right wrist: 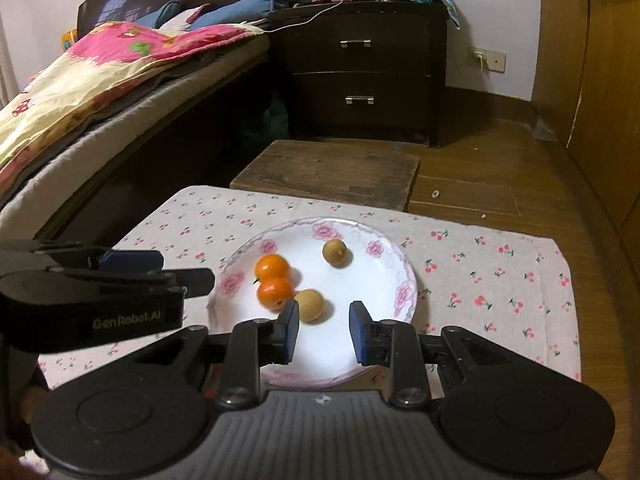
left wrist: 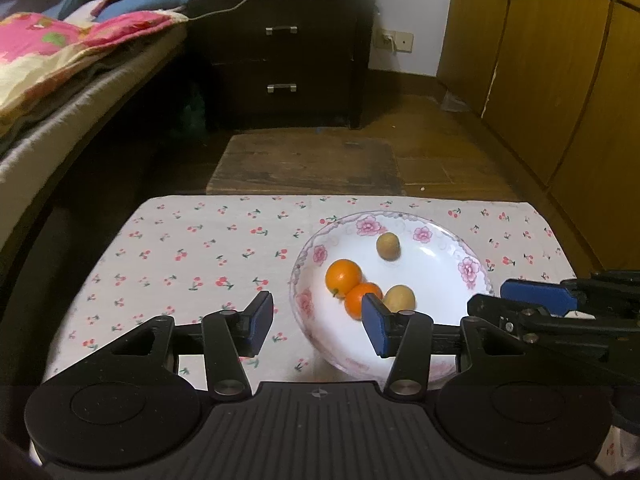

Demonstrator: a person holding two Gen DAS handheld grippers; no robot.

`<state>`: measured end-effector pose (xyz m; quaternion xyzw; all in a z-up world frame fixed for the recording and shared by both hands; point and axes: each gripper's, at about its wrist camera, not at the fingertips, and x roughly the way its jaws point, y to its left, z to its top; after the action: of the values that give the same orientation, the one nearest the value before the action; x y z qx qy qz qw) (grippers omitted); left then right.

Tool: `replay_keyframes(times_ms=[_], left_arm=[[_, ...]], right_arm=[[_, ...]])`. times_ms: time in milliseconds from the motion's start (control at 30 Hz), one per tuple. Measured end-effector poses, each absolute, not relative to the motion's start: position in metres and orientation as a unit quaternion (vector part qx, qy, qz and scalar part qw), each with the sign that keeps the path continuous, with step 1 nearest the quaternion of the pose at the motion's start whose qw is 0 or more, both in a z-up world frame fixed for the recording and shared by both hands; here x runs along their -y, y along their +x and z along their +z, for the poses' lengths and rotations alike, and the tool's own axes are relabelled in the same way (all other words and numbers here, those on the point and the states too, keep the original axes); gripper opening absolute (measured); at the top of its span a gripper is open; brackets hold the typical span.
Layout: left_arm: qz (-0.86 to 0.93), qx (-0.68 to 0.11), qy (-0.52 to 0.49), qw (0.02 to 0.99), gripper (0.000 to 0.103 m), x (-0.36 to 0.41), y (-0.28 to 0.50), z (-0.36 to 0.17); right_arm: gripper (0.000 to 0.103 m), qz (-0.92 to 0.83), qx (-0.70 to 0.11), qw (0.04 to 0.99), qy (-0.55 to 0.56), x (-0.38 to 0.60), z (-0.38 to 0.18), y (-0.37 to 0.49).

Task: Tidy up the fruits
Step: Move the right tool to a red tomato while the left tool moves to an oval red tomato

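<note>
On the cherry-print cloth (left wrist: pixel 192 248), a white floral plate (right wrist: pixel 384 268) holding four fruits: two oranges, one (left wrist: pixel 343 277) touching the other (left wrist: pixel 359 298), a tan fruit (right wrist: pixel 310 305) just beside the nearer orange, another tan fruit (left wrist: pixel 387 246) apart toward the far rim. Left gripper (left wrist: pixel 318 322) spread wide, gripping nothing, poised over the plate's near-left edge. Right gripper (right wrist: pixel 324 330) parted and bare too, above the plate's near side, with the near tan fruit just ahead of its left pad
</note>
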<state>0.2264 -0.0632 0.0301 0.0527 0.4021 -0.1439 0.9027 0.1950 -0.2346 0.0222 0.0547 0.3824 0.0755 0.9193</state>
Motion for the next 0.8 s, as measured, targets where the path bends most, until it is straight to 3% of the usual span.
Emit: replay_keyframes(times_ms=[800], left_arm=[[-0.126,-0.433,0.053,0.891,0.059,0.020,0.194,0.014]], right_arm=[[0.031,0.148,-0.434,0.889,0.025,0.181,-0.007,0.167]])
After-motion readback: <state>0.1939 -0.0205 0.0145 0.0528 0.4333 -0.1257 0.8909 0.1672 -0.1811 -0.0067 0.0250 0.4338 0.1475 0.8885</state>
